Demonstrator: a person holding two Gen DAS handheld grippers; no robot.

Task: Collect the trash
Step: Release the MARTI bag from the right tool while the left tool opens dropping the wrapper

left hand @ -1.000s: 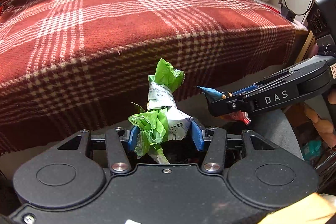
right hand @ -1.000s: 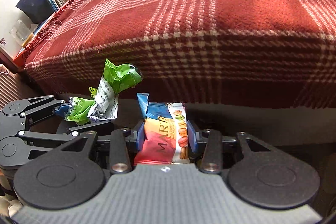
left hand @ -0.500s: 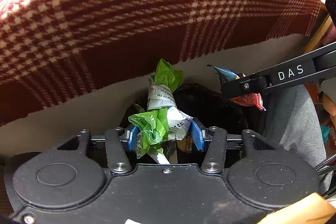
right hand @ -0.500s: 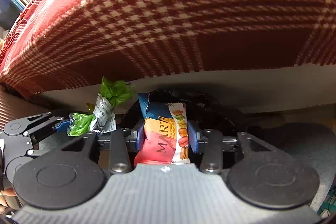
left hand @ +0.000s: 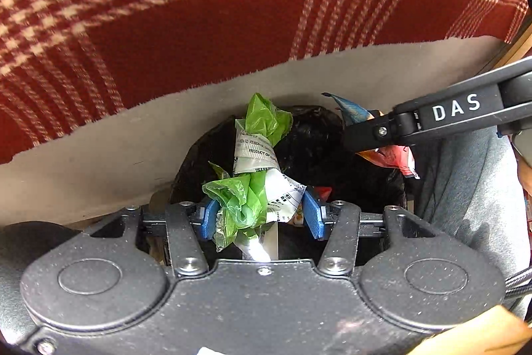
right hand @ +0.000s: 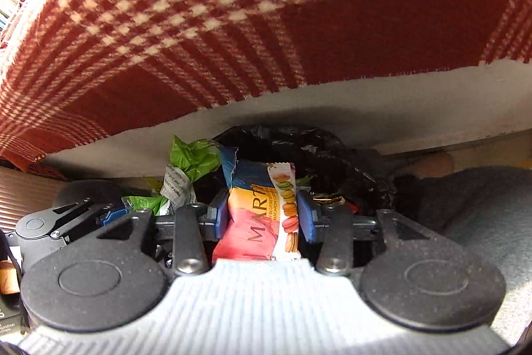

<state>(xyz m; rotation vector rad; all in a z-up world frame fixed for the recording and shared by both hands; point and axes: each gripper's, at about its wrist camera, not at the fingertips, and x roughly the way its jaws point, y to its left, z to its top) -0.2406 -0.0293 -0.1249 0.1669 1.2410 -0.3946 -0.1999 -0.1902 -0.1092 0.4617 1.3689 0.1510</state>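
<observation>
Fingers of the left gripper (left hand: 261, 215) are clamped on a crumpled green wrapper (left hand: 251, 188) with a white printed label, its twisted top standing upright above the blue pads. Fingers of the right gripper (right hand: 262, 218) are clamped on a macaron snack packet (right hand: 262, 212), blue at the top, pink below. Both items hang over the open mouth of a black bin bag (right hand: 319, 152), the two grippers side by side. Beyond the bag rises a grey bed base (left hand: 99, 148), overhung by a red plaid blanket (left hand: 199, 5).

A red-and-cream plaid blanket (left hand: 199, 5) drapes over the bed's pale side (left hand: 99, 155).
</observation>
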